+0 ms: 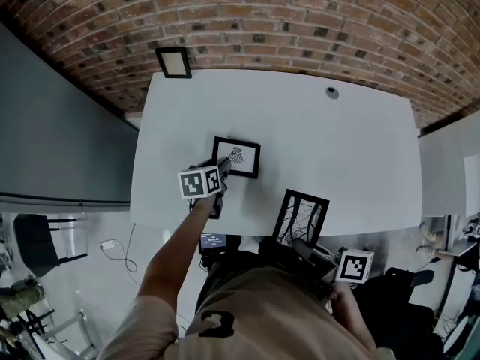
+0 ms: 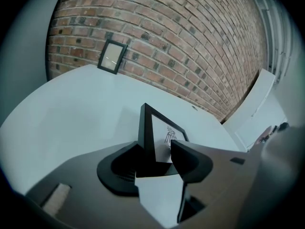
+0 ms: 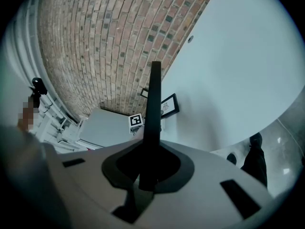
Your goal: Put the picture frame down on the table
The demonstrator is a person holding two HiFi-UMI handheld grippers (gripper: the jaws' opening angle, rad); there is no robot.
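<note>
one frame point(image 1: 244, 160) flat, landscape; left fingers point(image 2: 190, 162) released, right fingers point(image 3: 174, 168) grasping second frame point(image 1: 300, 217).

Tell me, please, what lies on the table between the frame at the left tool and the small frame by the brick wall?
Nothing: the head view shows only bare white table between the picture frame and the small frame.

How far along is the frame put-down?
Done: the small black picture frame with a drawing lies on the white table; the left gripper has its jaws apart around the frame's corner, not pressing. In hand: the right gripper is shut on a second black frame with a branch print, held up at the table's near edge. Left: set that one down and let go.
</note>
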